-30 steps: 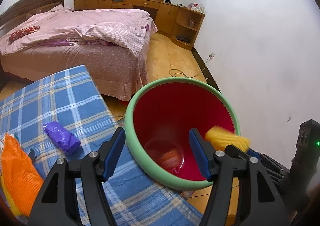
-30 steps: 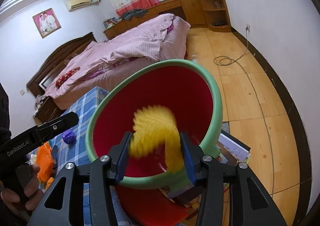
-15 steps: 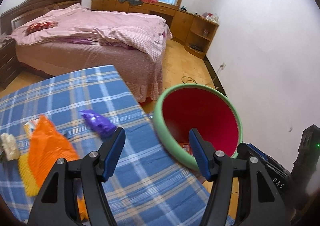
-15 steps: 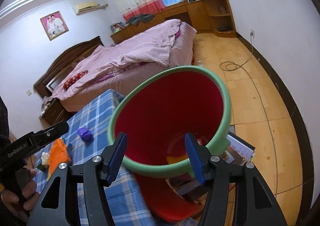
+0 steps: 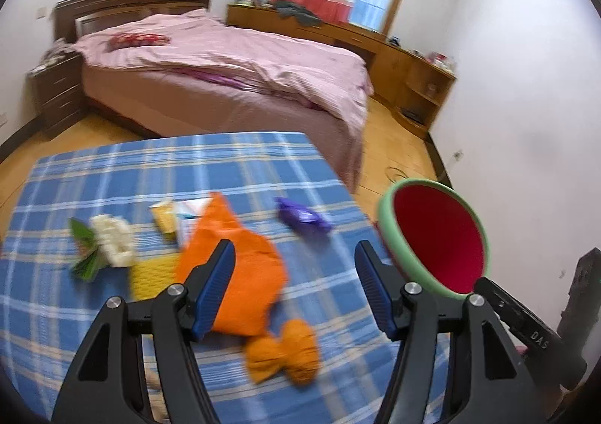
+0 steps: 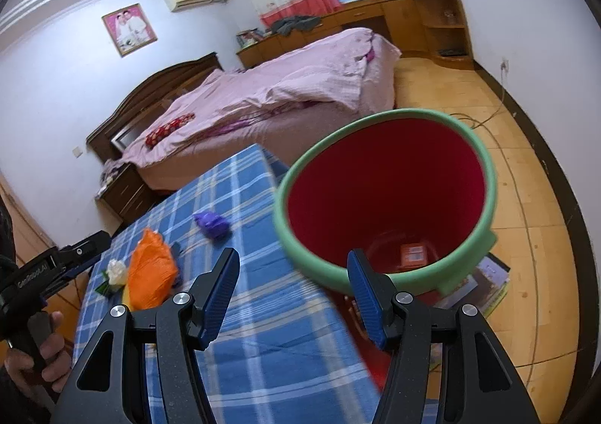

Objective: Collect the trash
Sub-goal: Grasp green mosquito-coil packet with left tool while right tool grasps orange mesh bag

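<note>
Your counter [image 5: 112, 176], under its blue plaid cloth, carries the trash that is left to collect. Just off its right edge stands the red bin with the green rim [image 6: 484, 176]; at its bottom lies an orange packet [image 6: 413, 254] whose print is too small to read.

On the cloth, the orange plastic bag [image 5: 240, 273] is the biggest piece, with a yellow net [image 5: 150, 275] touching its left side. The white flower with green leaves [image 5: 110, 241] lies further left, and the purple wrapper [image 5: 304, 218] sits near the bin side, its label blurred.

Your left claw [image 5: 295, 290] hangs above the orange bag, jaws apart and holding nothing; its body reads "GenRobot.AI" in the right wrist view. Your right claw [image 6: 293, 298] has just been opening and is empty, over the bin's near rim; "DAS" shows on its side in the left wrist view.
</note>
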A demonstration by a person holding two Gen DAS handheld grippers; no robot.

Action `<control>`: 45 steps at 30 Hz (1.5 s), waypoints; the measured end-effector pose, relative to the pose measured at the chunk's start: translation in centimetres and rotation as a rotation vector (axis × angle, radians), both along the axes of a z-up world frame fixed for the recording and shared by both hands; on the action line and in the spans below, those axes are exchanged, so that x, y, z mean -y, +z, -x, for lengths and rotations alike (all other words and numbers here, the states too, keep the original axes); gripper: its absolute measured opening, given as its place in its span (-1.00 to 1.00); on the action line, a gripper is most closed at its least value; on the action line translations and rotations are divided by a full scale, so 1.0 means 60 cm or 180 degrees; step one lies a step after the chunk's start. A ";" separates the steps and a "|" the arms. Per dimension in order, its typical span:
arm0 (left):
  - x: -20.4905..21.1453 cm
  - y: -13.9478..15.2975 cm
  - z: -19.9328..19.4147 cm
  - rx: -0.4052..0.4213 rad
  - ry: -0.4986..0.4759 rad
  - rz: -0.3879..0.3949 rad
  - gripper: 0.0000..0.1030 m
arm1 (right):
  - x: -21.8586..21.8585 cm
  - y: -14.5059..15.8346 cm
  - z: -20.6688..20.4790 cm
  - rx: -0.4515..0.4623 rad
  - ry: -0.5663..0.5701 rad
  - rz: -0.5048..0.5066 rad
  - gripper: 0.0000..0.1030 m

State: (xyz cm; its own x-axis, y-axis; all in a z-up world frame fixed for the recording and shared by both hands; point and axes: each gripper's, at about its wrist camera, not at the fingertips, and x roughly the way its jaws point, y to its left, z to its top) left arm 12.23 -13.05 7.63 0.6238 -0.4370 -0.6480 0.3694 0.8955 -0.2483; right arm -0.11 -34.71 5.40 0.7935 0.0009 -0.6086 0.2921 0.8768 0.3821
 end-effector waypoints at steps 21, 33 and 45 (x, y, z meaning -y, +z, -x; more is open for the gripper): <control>-0.247 -0.074 -0.094 -0.0112 0.0931 -0.0301 0.45 | -0.094 -0.025 -0.061 -0.0297 0.0337 0.0091 0.19; -0.262 -0.159 -0.128 -0.0539 0.1010 -0.0221 0.45 | -0.112 -0.047 -0.088 -0.0491 0.0370 0.0173 0.19; -0.271 -0.162 -0.124 -0.0459 0.1008 -0.0166 0.30 | -0.158 -0.045 -0.122 -0.0544 0.0580 0.0259 0.19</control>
State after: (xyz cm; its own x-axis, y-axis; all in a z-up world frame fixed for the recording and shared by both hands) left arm 19.70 3.23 -2.09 0.6234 -0.2005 -0.7557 0.0358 0.9729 -0.2286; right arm 7.22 -25.21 2.70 0.6703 0.0799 -0.7378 0.1807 0.9467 0.2667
